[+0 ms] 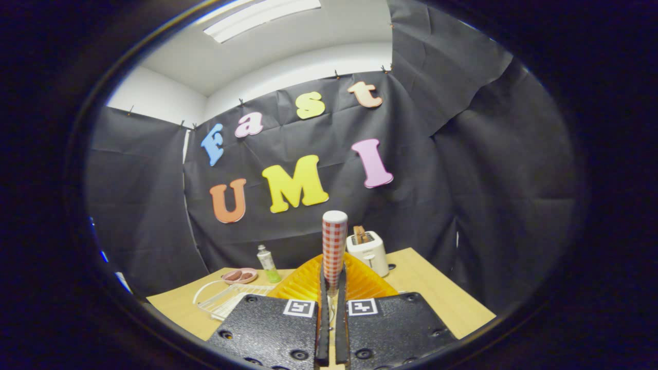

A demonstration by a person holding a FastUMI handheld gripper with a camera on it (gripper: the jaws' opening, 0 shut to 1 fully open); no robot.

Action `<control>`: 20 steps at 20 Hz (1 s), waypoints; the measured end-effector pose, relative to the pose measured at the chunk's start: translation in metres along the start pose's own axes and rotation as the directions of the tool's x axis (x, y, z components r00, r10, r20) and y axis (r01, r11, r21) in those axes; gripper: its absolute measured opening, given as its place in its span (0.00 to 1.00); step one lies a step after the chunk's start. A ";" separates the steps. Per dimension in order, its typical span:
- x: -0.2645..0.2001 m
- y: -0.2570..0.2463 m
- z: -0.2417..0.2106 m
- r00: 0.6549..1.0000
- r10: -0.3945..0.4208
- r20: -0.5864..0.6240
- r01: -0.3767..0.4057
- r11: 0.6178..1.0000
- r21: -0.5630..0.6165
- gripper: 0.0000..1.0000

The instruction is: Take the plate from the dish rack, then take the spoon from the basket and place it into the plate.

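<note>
My gripper (333, 276) is shut on a spoon (334, 241). The spoon's red-and-white checked handle stands upright above the fingertips, and its thin metal stem runs down between the fingers. An orange ribbed plate (306, 283) lies on the wooden table (437, 295), right under and just ahead of the fingers, which hide its near part. The spoon's bowl end is hidden between the fingers, so I cannot tell whether it touches the plate.
A white wire dish rack (226, 300) lies left of the plate. Beyond it are a pink dish (240, 276) holding brown pieces and a small green bottle (268, 263). A white toaster (368, 251) stands behind the plate on the right.
</note>
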State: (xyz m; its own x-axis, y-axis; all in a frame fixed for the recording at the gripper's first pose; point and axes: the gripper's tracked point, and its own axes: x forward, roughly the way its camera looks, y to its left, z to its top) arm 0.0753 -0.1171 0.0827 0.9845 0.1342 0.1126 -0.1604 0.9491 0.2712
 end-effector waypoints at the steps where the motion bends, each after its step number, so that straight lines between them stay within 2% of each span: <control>1: -0.003 0.013 -0.008 1.000 0.017 -0.015 -0.017 1.000 -0.006 0.10; 7: -0.018 0.089 -0.060 0.987 0.127 -0.097 -0.129 0.992 -0.012 0.10; 12: -0.024 0.131 -0.101 0.969 0.183 -0.164 -0.186 0.983 -0.003 0.10; 20: -0.020 0.165 -0.160 0.923 0.225 -0.311 -0.239 0.971 -0.007 0.10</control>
State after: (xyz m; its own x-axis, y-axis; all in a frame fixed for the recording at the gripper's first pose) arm 0.0401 0.0822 -0.0279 0.8948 0.4264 -0.1322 -0.3908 0.8914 0.2296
